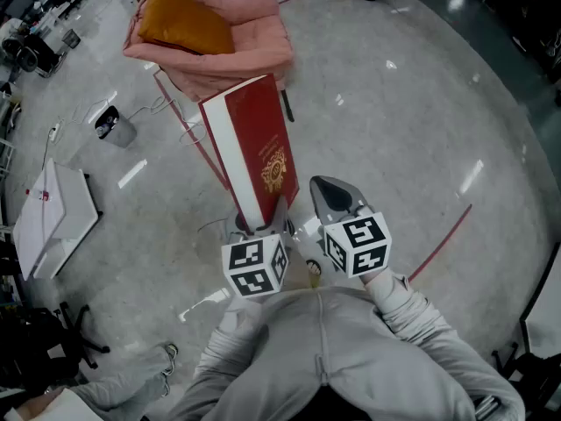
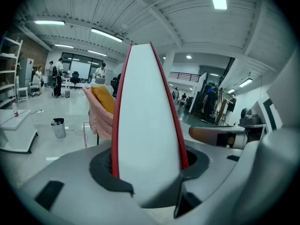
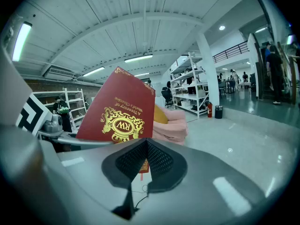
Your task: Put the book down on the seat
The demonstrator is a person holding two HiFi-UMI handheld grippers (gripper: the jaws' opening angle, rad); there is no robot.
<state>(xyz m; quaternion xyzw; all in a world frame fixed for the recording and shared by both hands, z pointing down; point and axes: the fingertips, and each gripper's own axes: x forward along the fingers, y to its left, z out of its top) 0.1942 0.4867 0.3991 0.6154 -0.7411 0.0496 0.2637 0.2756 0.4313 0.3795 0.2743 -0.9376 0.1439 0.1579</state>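
A thick red book with a gold emblem stands upright, its lower end between the jaws of my left gripper, which is shut on it. In the left gripper view the book's white page edge rises straight from the jaws and fills the middle. My right gripper hovers just right of the book, shut and holding nothing; the book's cover shows just beyond its tips. The seat, a pink chair with an orange cushion, stands on the floor beyond the book.
A small grey bin with a cable sits left of the chair. A white flat board lies at far left, and a black wheeled base is at bottom left. A red line marks the floor on the right. Shelving stands far off.
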